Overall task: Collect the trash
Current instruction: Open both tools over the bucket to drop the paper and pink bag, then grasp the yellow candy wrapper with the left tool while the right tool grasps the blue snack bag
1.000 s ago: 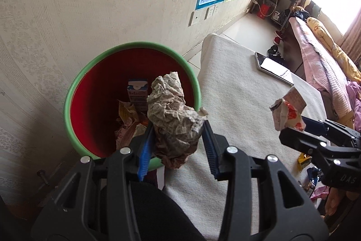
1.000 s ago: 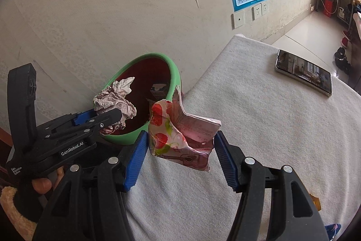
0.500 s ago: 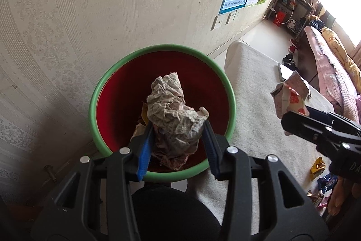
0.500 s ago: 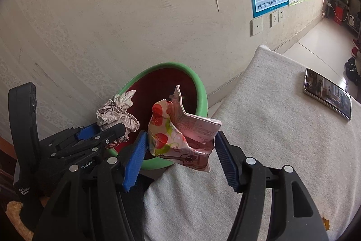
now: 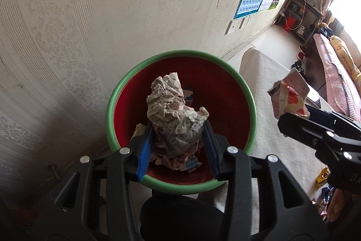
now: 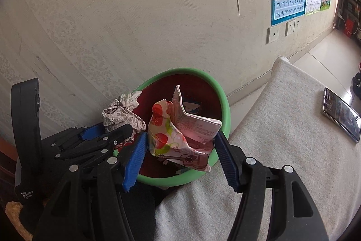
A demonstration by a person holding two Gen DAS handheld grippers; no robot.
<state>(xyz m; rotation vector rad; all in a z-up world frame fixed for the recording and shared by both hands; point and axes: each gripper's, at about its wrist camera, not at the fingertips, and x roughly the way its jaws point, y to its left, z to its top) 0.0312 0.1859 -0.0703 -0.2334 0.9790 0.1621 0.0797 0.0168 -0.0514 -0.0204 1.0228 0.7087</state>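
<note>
A round bin with a green rim (image 5: pixel 249 94) and red inside stands on the floor by the wall; it also shows in the right wrist view (image 6: pixel 225 103). My left gripper (image 5: pixel 178 139) is shut on a crumpled newspaper ball (image 5: pixel 173 112) and holds it over the bin's opening. My right gripper (image 6: pixel 180 146) is shut on a crushed strawberry-print carton (image 6: pixel 180 134), over the bin's near rim. The carton (image 5: pixel 288 96) also shows at the right of the left wrist view, the paper ball (image 6: pixel 123 113) at the left of the right wrist view. Other trash lies at the bin's bottom.
A bed or sofa with a pale cover (image 6: pixel 293 139) runs beside the bin. A phone (image 6: pixel 340 113) lies on it. The papered wall (image 5: pixel 112 15) stands close behind the bin. Wrappers (image 5: pixel 322 175) lie near the cover's right side.
Both grippers have moved toward the bin with their loads. The paper ball now hangs over the bin's middle and the carton has reached its rim.
</note>
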